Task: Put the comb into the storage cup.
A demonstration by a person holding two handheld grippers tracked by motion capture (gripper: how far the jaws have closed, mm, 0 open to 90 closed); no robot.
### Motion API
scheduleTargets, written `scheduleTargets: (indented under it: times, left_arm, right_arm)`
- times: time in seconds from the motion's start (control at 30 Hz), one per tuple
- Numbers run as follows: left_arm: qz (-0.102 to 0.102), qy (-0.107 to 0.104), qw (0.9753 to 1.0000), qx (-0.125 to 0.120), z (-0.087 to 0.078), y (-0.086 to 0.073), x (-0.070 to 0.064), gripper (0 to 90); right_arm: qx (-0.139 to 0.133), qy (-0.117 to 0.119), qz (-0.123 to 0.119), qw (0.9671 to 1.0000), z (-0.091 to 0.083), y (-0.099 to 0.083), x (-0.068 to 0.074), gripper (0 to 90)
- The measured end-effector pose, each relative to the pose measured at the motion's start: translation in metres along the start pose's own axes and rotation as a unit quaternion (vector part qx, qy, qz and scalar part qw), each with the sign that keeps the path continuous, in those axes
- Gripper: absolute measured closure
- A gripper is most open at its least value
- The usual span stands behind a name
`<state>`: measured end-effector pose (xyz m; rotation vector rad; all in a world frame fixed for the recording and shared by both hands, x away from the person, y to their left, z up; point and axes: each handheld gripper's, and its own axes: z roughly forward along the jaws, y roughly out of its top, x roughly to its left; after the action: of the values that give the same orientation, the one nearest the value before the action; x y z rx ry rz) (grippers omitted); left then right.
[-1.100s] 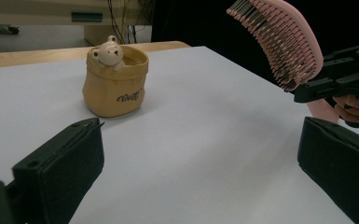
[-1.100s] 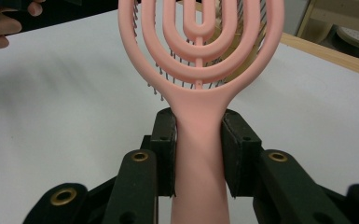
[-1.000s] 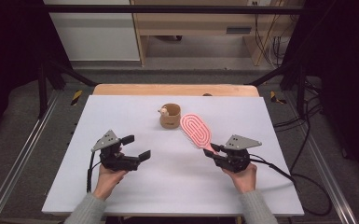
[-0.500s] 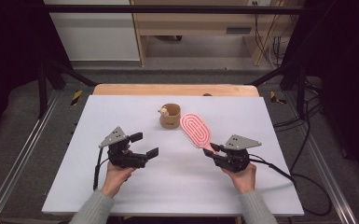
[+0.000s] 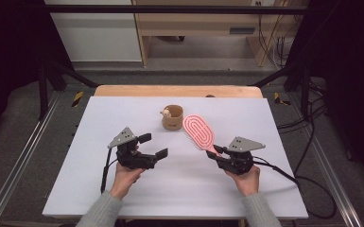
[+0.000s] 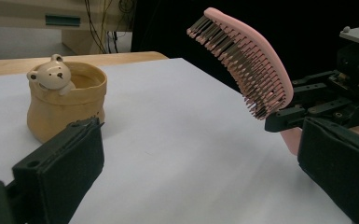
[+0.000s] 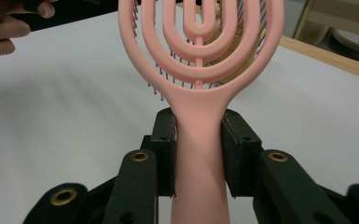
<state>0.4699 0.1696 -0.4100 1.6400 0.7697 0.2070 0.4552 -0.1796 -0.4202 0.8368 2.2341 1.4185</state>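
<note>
- Right claw (image 5: 219, 152) — lower right of the high view, clamping the pink hairbrush (image 5: 198, 132) by its handle, head lifting above the bench (image 5: 99, 184).
- Left claw (image 5: 153, 146) — lower left, gaping wide, holding nothing.
- Bear cup (image 5: 172, 117) — sitting at centre, just beside the brush head.

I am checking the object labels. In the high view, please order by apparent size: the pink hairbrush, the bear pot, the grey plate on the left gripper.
1. pink hairbrush
2. bear pot
3. grey plate, close to the pot, so that order is unsure.
</note>
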Motion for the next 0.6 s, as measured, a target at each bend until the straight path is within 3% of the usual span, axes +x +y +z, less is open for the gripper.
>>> scheduleTargets:
  times: [0.6]
  left_arm:
    - [-0.015,-0.005,0.9999,-0.007,0.0113,0.0014,-0.0060,0.0]
  right_arm:
    - [0.002,0.001,0.000,1.0000,0.0007,-0.0004,0.0002,69.1]
